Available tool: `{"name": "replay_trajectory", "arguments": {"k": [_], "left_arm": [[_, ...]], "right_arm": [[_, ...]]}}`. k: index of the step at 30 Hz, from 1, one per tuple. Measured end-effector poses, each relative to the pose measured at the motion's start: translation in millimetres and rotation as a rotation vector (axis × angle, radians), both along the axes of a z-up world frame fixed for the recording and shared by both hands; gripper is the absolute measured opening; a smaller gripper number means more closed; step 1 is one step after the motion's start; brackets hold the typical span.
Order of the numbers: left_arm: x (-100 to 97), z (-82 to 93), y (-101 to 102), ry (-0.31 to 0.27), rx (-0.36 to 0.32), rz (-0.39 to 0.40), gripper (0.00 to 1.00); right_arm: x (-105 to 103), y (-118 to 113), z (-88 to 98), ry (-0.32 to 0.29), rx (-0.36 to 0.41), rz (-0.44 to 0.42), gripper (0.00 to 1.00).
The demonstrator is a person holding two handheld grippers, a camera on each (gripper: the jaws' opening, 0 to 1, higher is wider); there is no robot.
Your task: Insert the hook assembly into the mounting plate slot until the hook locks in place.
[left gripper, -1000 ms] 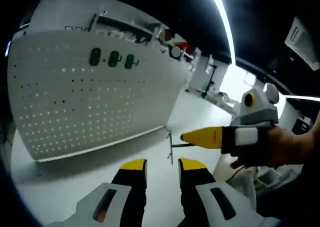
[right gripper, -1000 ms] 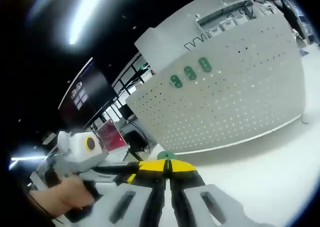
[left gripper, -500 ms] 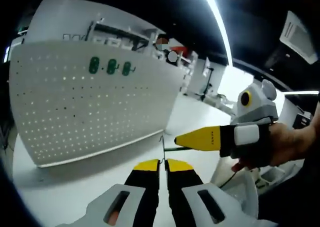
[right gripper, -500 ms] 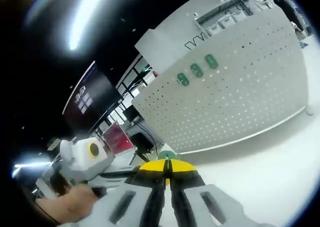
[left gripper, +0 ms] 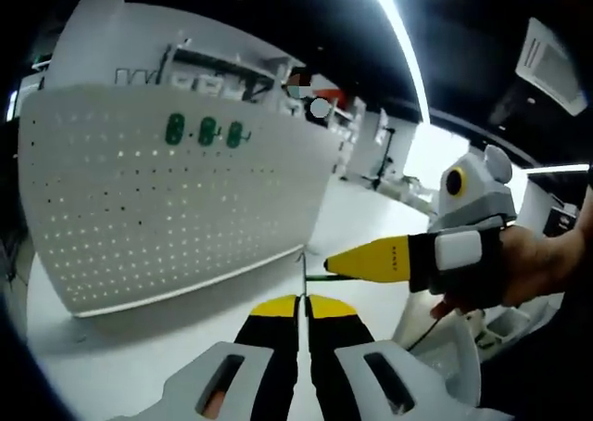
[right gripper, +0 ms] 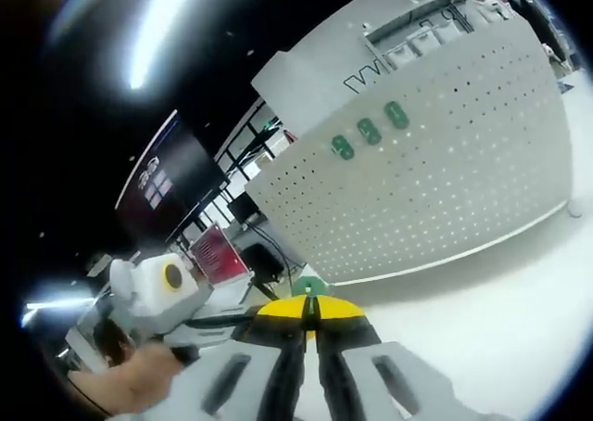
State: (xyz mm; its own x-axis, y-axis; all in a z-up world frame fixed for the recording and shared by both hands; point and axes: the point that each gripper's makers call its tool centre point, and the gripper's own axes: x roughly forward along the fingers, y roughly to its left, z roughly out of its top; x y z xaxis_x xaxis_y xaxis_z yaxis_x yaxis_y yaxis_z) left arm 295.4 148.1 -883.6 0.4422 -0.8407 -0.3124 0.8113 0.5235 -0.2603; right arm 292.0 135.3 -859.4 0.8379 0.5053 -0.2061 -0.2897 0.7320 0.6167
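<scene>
- Since a second ago you've closed your left gripper (left gripper: 303,302); its jaws now meet on the thin wire hook (left gripper: 304,271).
- Your right gripper (left gripper: 326,261) also pinches that hook, green part (right gripper: 309,287) at its tips.
- Both hover before the white pegboard (left gripper: 167,208), over the white table (left gripper: 352,208).

The hook assembly (left gripper: 315,275) is a thin dark-green wire piece with a short upright bend at one end, held in the air above the white desk (left gripper: 167,347). In the left gripper view its rod runs level into the closed yellow tips of the right tongs (left gripper: 326,261), and its bent end sits just above the closed tips of the left tongs (left gripper: 298,302). The mounting plate (left gripper: 167,194) is a white perforated panel standing upright on the desk, well apart from the hook, with three green oval pieces (left gripper: 205,131) in a row near its top edge.
</scene>
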Motion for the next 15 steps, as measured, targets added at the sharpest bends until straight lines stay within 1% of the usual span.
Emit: {"name": "replay_trajectory", "arguments": {"k": [1, 4, 6, 7, 9, 13, 15], "left_arm": [[1.4, 4.4, 1, -0.015, -0.006, 0.007, 0.01], [7.3, 11.4, 4, -0.049, 0.003, 0.033, 0.01], [13.1, 16.4, 10, -0.057, -0.005, 0.060, 0.01], [16.0, 18.7, 13, -0.059, -0.013, 0.077, 0.01], [21.3, 24.0, 19, -0.068, -0.025, 0.107, 0.01], [28.0, 29.2, 29, -0.076, -0.040, 0.143, 0.01], [28.6, 30.0, 30, -0.080, -0.037, 0.150, 0.01]], "right_arm": [[0, 0, 2.5, -0.005, 0.000, 0.003, 0.00], [1, -1, 14.9, -0.052, -0.027, 0.009, 0.01], [-1, -4, 23.8, -0.078, -0.024, 0.011, 0.02], [-2, -5, 25.9, -0.080, -0.023, 0.013, 0.04], [-3, -6, 30.8, -0.096, -0.021, 0.022, 0.05], [-8, -2, 33.4, -0.096, 0.003, 0.045, 0.06], [-11, 2, 32.6, -0.102, -0.010, 0.053, 0.06]]}}
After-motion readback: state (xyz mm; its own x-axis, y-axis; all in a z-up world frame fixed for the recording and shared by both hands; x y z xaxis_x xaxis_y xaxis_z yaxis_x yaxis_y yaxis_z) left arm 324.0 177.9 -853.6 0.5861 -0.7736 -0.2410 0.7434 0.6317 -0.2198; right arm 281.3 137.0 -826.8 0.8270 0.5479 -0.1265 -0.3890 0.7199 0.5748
